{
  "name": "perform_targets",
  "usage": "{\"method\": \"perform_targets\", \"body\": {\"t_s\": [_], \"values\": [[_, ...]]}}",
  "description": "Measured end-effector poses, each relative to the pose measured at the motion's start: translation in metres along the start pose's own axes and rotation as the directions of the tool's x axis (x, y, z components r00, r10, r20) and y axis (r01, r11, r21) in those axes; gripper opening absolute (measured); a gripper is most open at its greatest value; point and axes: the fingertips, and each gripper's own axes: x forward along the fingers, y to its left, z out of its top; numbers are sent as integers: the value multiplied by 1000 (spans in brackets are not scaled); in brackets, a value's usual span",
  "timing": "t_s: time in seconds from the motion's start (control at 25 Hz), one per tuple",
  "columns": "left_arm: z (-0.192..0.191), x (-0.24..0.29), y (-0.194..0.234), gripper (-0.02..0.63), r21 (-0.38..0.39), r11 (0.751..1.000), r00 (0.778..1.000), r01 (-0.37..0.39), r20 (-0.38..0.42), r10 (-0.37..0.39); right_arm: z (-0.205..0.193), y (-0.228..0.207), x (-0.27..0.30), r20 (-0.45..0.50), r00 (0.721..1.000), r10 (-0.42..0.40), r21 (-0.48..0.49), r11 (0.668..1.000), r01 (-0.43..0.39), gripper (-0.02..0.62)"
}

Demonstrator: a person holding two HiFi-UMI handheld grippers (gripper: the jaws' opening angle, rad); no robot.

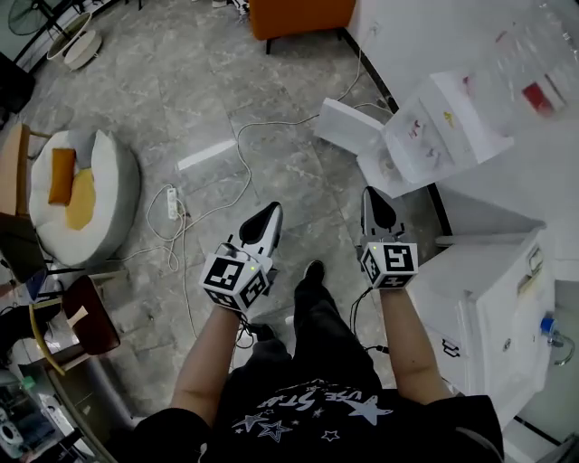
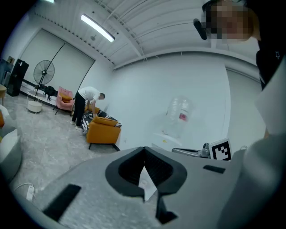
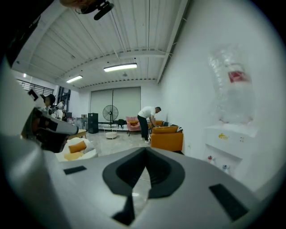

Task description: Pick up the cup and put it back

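Now — left tool (image 1: 270, 213): closed, empty | right tool (image 1: 373, 196): closed, empty

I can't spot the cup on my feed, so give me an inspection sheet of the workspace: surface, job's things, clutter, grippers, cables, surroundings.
Surface: grey stone floor; no table top in view.
Job's things: cup, nothing seen.
Clutter: white beanbag with orange cushions on it.
Grippers: left gripper and right gripper both shut and empty, held out above the floor.
Cables: power strip on the floor, with a white cable looping across the tiles.
Surroundings: water dispenser and white cabinet on the right, orange sofa, fan, a person bending by the sofa.
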Motion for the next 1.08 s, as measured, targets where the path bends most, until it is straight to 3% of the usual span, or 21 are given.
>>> {"method": "perform_targets", "body": {"t_s": [0.36, 0.56, 0.8, 1.08], "values": [[4, -118, -16, 9, 31, 999, 1000, -15, 26, 14, 11, 66, -89, 6, 999, -46, 18, 999, 46, 6], [-5, -172, -23, 9, 59, 998, 1000, -22, 13, 21, 14, 108, -114, 13, 1000, -19, 51, 999, 18, 6], [-18, -214, -36, 9, 38, 999, 1000, -20, 12, 19, 15, 140, -145, 11, 1000, 11, 39, 999, -12, 5], [-28, -245, -61, 9, 64, 998, 1000, 14, 4, -15, 18, 163, -187, 12, 999, 41, -31, 999, -41, 6]]}}
